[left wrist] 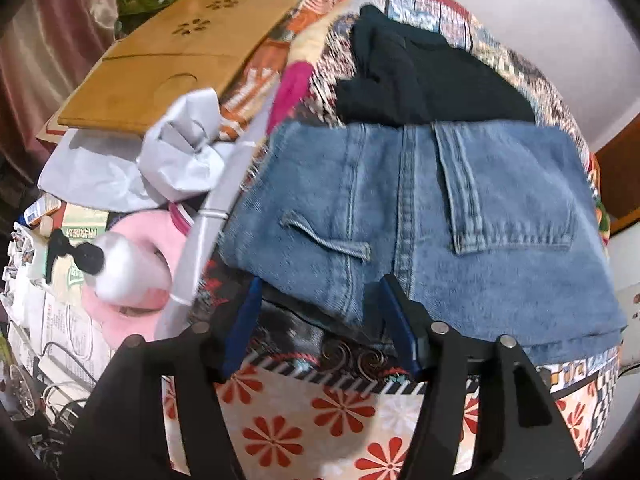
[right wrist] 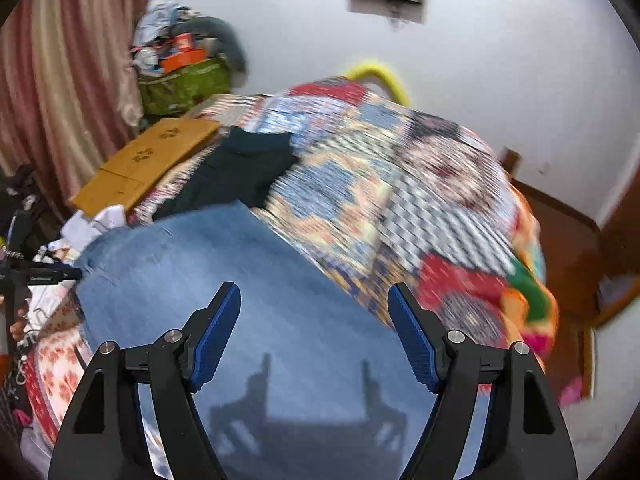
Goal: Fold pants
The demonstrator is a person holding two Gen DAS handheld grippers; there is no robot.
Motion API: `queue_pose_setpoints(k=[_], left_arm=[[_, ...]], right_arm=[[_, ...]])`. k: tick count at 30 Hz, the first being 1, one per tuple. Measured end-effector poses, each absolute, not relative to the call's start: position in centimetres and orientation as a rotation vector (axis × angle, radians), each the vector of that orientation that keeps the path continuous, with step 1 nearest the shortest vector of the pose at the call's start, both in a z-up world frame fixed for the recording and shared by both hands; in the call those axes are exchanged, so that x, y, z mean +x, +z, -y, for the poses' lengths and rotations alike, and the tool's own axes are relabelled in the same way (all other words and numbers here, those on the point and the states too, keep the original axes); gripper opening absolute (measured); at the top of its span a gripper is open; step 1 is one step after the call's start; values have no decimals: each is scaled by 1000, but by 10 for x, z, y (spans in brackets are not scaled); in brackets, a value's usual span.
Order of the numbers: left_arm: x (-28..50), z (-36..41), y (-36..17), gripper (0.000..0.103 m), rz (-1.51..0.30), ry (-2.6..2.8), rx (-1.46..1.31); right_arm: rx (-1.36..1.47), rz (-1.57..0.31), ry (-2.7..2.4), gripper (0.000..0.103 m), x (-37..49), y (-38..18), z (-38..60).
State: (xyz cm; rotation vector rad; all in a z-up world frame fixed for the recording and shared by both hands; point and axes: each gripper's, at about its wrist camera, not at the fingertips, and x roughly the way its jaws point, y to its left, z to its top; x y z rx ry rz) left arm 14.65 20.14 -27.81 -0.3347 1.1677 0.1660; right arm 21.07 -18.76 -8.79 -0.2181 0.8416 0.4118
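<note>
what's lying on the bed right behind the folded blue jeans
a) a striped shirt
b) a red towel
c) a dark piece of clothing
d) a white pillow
c: in the left wrist view a dark piece of clothing lies bunched on the patterned bedcover, its near edge meeting the far edge of the folded jeans.

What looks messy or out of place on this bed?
The folded jeans lie fairly square, but one edge looks frayed. Behind them a dark garment sits rumpled, not folded. A wooden board and crumpled grey bag clutter the left side.
</note>
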Motion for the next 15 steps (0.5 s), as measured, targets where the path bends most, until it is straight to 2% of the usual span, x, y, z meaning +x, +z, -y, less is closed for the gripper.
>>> queue_pose_setpoints(k=[8,15], left_arm=[[141,-210,-297,60,-1202,189,-500],[134,-212,-289,61,-1200,182,-548]], right_arm=[[-27,-936,193,73,162,-115,278],[155,-1000,-23,73,125,-151,350]])
